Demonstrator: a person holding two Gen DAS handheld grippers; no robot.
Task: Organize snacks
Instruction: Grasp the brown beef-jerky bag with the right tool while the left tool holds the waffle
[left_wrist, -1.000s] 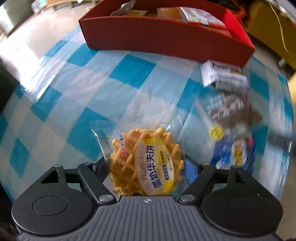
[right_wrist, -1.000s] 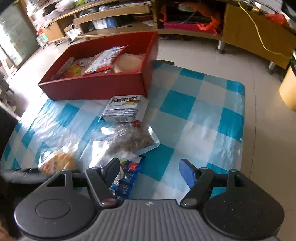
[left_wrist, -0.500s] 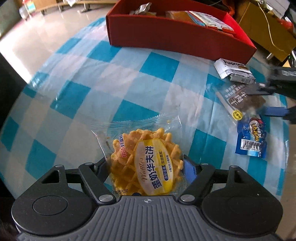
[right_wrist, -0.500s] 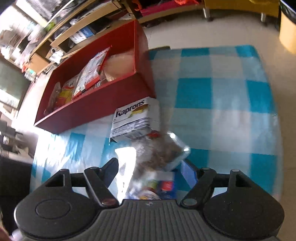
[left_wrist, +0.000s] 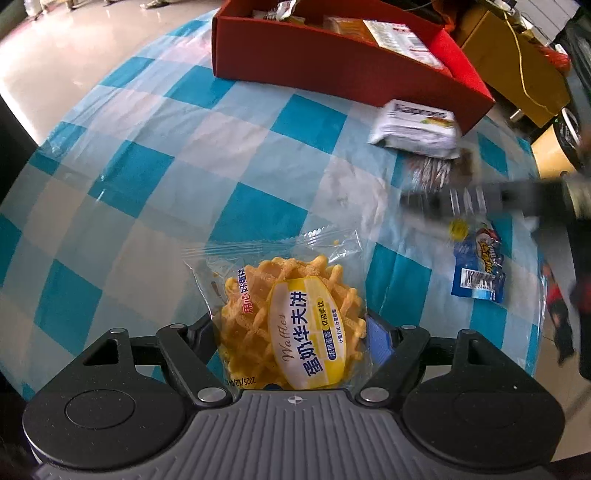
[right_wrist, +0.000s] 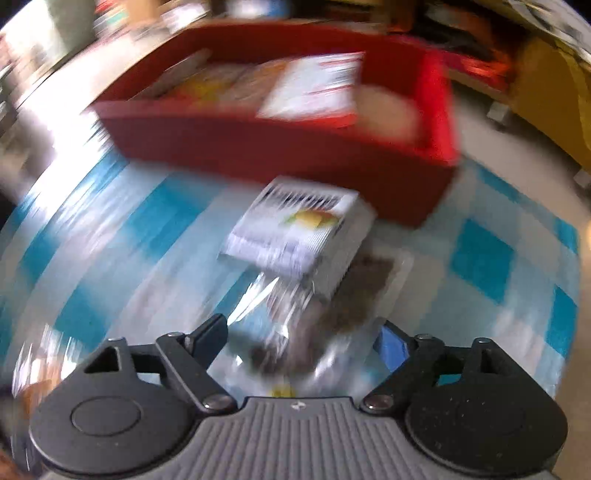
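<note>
Checked tablecloth (left_wrist: 258, 122), red box (left_wrist: 332, 70) of assorted snack packets (left_wrist: 391, 31) at its far edge.

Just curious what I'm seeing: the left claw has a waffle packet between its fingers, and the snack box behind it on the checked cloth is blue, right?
Not quite. The left wrist view shows the box is red, not blue. The left claw does hold the waffle packet.

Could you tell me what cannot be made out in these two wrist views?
- Right wrist view: motion blur hides the red box contents and white packet print.
- Left wrist view: right gripper is a blurred streak.
- Left wrist view: the waffle pack hides the left gripper pads.
</note>
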